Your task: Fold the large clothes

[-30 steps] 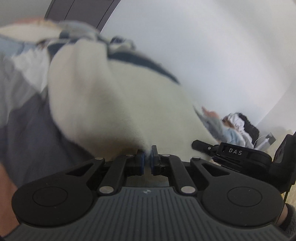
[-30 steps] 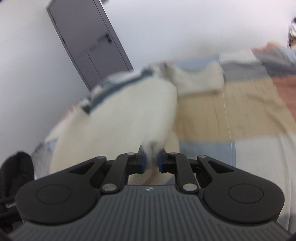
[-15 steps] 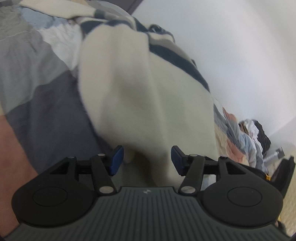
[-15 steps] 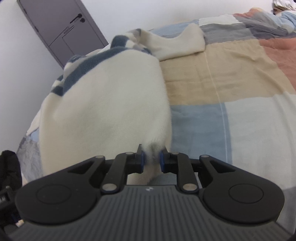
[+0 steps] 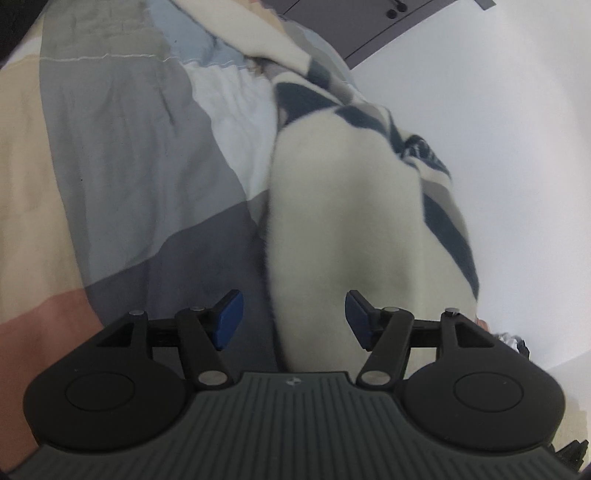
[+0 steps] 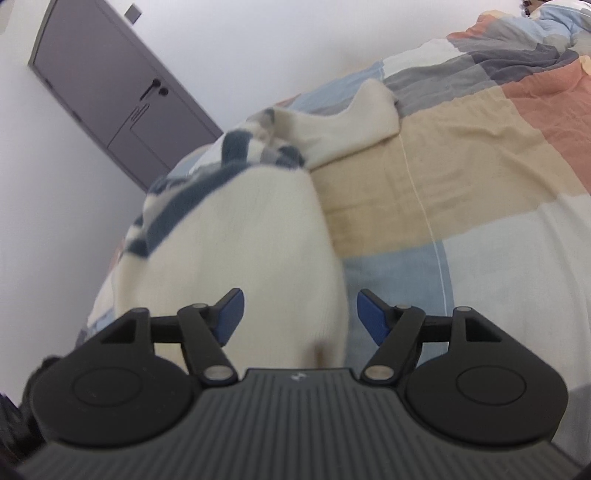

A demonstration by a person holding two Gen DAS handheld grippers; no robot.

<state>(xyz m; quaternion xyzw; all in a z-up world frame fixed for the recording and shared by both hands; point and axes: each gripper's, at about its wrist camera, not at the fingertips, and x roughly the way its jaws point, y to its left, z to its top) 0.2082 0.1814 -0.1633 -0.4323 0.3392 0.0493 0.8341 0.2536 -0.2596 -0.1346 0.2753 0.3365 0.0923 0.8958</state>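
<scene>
**Fold status: one fold laid, both grippers released**

The bed (image 6: 480,155), covered by a patchwork quilt (image 5: 122,177) in grey, beige, blue and salmon blocks, carries the work. The cream sweater (image 6: 258,251) with navy and grey stripes lies on the quilt near the bed's edge, its plain cream body doubled over the striped part; one sleeve (image 6: 354,122) lies spread out toward the far side of the bed. Judgement: a first fold appears complete; the sleeve and further folds remain.

The left gripper (image 5: 293,314) has its jaws wide apart, holding nothing, the cream hem lying between them. The right gripper (image 6: 299,314) stands likewise, jaws spread and empty, straddling the sweater's edge.

Surroundings: a grey door (image 6: 110,92) beyond the bed, and bunched bedding (image 6: 546,26) at the far corner. Nothing obstructs the sleeve.
</scene>
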